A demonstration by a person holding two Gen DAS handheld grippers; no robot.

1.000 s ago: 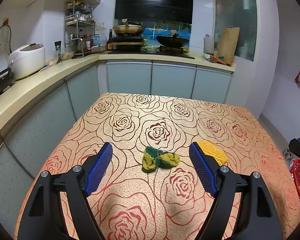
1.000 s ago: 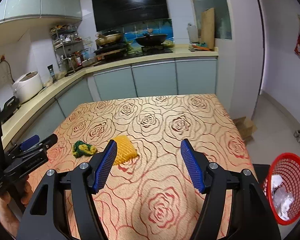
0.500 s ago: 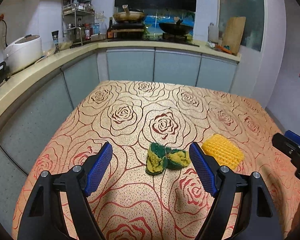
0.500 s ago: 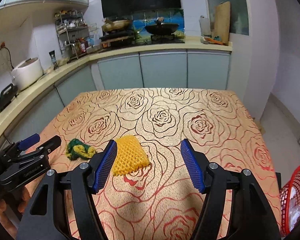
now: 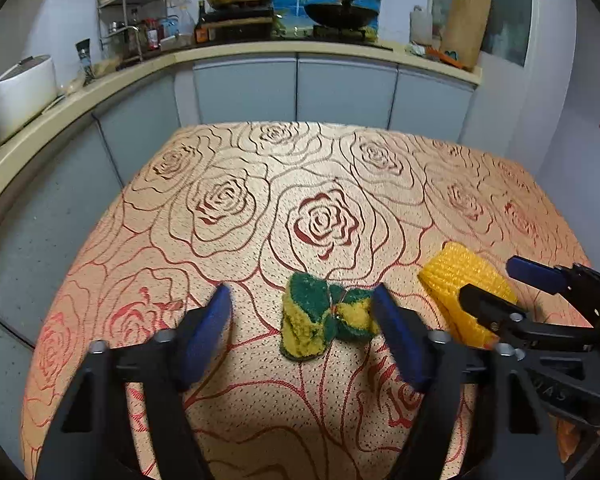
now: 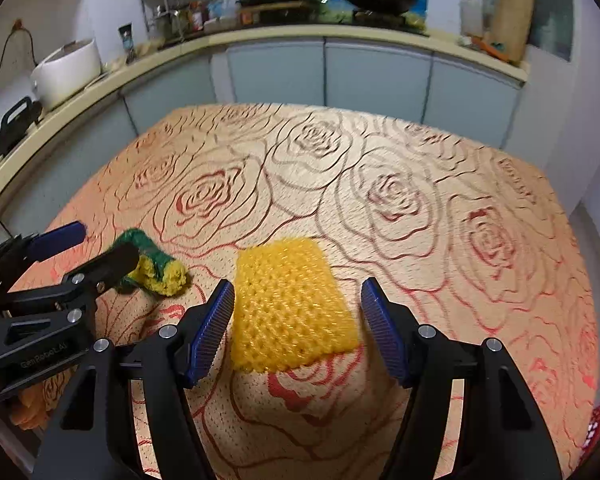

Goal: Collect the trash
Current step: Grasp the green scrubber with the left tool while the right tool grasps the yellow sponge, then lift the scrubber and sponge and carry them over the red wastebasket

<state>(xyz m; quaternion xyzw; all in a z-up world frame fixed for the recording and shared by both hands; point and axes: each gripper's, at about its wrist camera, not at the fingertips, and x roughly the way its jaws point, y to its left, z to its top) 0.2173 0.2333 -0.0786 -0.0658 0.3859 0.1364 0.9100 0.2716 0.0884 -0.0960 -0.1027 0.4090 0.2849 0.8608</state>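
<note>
A: Where is the scrubber (image 5: pixel 327 322), and how does it lie?
B: On the rose cloth (image 5: pixel 324 184), near the front edge. Green and yellow, pinched at the middle like a bow. Long axis runs left to right in the left wrist view.
A: Left gripper (image 5: pixel 300 312)?
B: Jaws closing, about half open. Scrubber sits between them; right pad at its end, contact unclear. Left pad well clear.
A: And the sponge (image 6: pixel 290 304)?
B: Yellow mesh pad, flat on the cloth, just right of the scrubber. Long axis runs away from the right wrist camera, tilted slightly left.
A: Right gripper (image 6: pixel 298 300)?
B: Half open, straddling the sponge. Pads clear of it on both sides.
</note>
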